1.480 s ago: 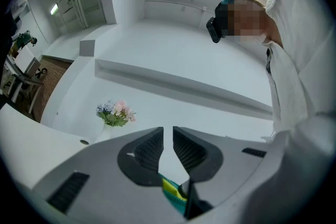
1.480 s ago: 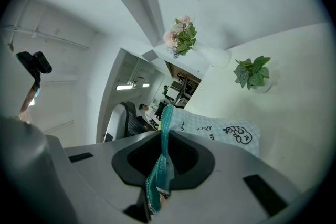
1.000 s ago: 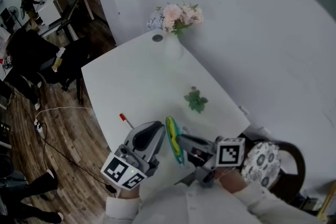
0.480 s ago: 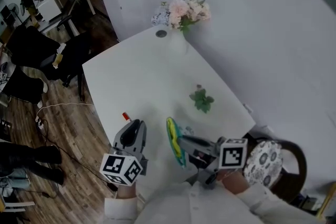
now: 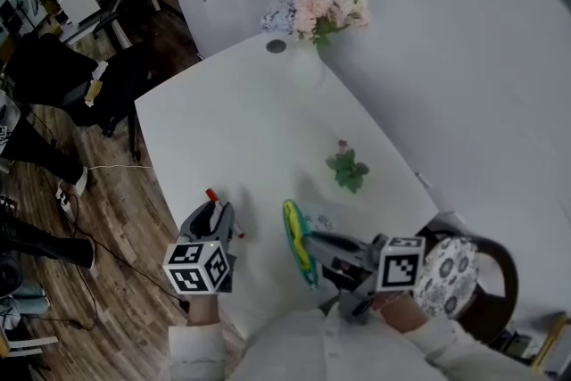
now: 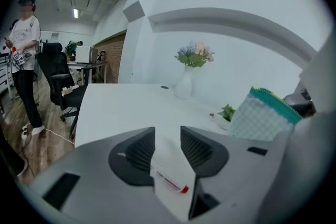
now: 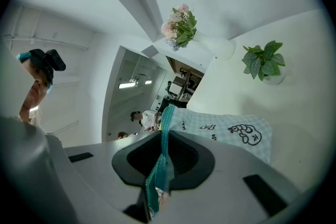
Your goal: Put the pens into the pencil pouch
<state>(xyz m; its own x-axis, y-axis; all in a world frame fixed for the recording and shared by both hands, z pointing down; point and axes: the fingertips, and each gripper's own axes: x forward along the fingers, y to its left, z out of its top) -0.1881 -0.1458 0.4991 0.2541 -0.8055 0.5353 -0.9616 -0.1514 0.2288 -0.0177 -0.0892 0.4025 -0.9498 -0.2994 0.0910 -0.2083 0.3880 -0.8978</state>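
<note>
A white pen (image 5: 211,195) with a red end lies near the table's left edge. My left gripper (image 5: 219,214) is low over it, pointing down at the table. Its jaws are opening, and the pen (image 6: 169,182) lies crosswise in the gap between them, with neither pad pressing on it (image 6: 167,138). To the right, my right gripper (image 5: 312,244) is level and shut on the green zip edge of the checked pencil pouch (image 5: 295,243). The pouch (image 7: 223,128) stands with its opening turned to the left. The pouch (image 6: 264,113) also shows at the right of the left gripper view.
A white vase of flowers (image 5: 314,13) stands at the table's far end, next to a cable hole (image 5: 276,46). A small potted plant (image 5: 348,167) sits by the wall. The white table (image 5: 232,129) drops off to a wooden floor on the left. A patterned chair (image 5: 449,272) is at the right.
My left gripper moved away from the pouch, left and down to the pen at the table's edge, tipping downward, and its jaws spread apart. The right gripper and pouch stayed put.
</note>
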